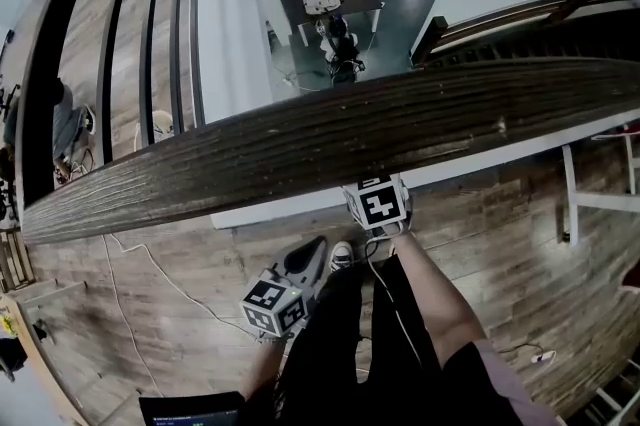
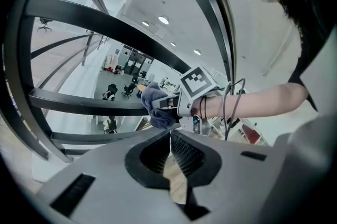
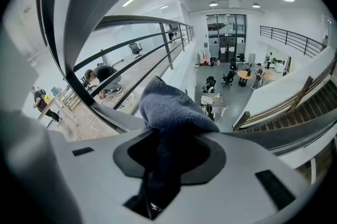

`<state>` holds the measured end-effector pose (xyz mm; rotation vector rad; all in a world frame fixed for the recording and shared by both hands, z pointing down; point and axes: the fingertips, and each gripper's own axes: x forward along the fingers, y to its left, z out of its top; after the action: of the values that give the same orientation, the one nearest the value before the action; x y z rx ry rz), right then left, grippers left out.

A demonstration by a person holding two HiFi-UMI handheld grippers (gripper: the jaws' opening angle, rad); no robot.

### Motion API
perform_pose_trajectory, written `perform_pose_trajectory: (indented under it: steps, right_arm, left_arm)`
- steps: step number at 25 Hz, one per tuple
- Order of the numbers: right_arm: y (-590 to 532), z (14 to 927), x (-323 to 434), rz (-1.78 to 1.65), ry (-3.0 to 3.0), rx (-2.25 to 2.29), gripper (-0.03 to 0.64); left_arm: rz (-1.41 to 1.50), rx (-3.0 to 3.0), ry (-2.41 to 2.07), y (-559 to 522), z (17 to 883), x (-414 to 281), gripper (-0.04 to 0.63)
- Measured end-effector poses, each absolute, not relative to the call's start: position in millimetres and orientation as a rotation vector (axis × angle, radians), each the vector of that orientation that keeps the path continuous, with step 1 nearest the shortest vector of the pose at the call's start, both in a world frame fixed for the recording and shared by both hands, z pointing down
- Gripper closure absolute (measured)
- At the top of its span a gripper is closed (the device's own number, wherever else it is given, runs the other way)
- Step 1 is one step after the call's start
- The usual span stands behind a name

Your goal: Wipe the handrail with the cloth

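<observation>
We hold the cloth (image 3: 174, 107) in the right gripper (image 3: 171, 139), whose fingers pinch it so that a bunched blue-grey wad sticks out past their tips. The left gripper (image 2: 170, 140) carries nothing: its fingers are pressed together. In the head view it hangs back on our side, apart from the wooden handrail (image 1: 330, 139).

In that same view the right gripper sits at the near edge of the handrail with its front end tucked beneath the wood, so the cloth is hidden there. The left gripper view shows the cloth beside a dark bar (image 2: 84, 103) of the railing, below the top rail. We cannot tell whether it touches any surface.

The long top face of the handrail shows no damp streak or other mark of wiping. We judge the job to be at or near its start: the cloth is gripped and brought to the rail, and the length of the wood is left to wipe.
</observation>
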<state>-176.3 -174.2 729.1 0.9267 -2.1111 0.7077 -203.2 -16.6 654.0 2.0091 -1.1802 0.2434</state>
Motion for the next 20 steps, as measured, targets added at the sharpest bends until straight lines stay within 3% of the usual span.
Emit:
perform_pose_trajectory:
  steps: [7,20]
  right_arm:
    - [-197.4,726.0,-117.5,0.686,-2.119,0.993,0.508]
    - [-254.9,729.0,57.0,0.709,-2.091,1.148,0.508]
  left_arm:
    - [0.273,2.042,-1.131,-30.7,651.6,-161.9,0.595]
    - [0.339,2.109,-1.010,-64.6,652.7,-39.6,0.595]
